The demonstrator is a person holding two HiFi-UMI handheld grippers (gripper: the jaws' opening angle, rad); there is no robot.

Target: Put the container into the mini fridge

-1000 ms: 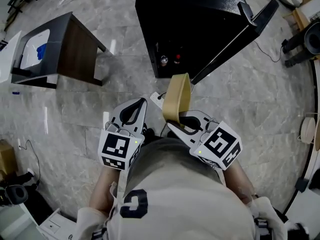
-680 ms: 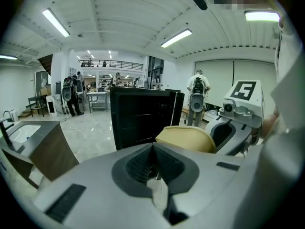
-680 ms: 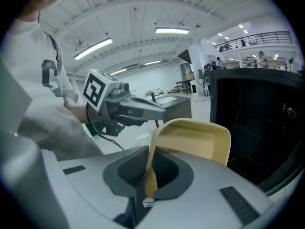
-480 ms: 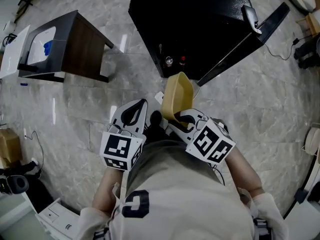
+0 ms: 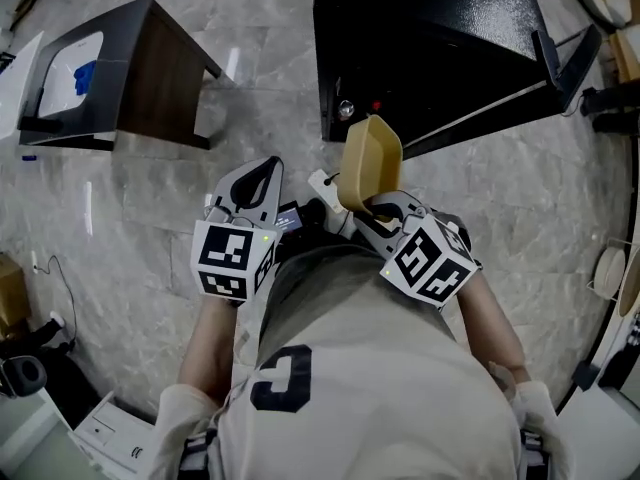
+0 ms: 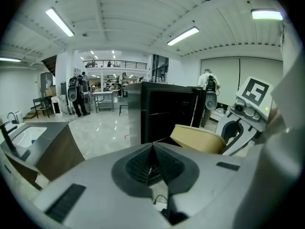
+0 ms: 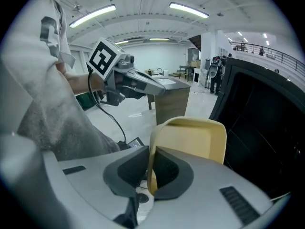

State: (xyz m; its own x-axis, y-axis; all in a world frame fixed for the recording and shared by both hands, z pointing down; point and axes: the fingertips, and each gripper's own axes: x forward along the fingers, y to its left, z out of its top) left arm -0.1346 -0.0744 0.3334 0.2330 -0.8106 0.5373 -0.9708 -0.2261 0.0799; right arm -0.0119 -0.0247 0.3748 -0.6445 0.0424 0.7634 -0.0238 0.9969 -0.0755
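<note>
Head view, far left: a dark brown wooden stand [image 5: 160,88] with a pale top sits on the grey marble-look floor [image 5: 250,98], well apart from everything else. Nearer the middle, the left gripper [image 5: 262,173] is held out in front of the person's beige shirt [image 5: 350,368], its marker cube facing up. The left gripper view shows its jaws pressed together with nothing between them [image 6: 152,162].

Just to its right is the tan plastic container [image 5: 370,158], a shallow rounded-corner tub tipped on its side so the hollow faces left. The right gripper [image 5: 378,208] pinches it by one wall. In the right gripper view the two dark pads close on the thin rim, one inside the tub and one outside [image 7: 150,168], and the container [image 7: 190,137] rises upright beyond them.

The container hangs in the air just in front of the black mini fridge [image 5: 420,38] — outside it, close to the lower front edge. The fridge door [image 5: 560,58] stands swung open toward the right. From the left gripper view the container [image 6: 198,138] overlaps the fridge's dark front [image 6: 167,113].
</note>
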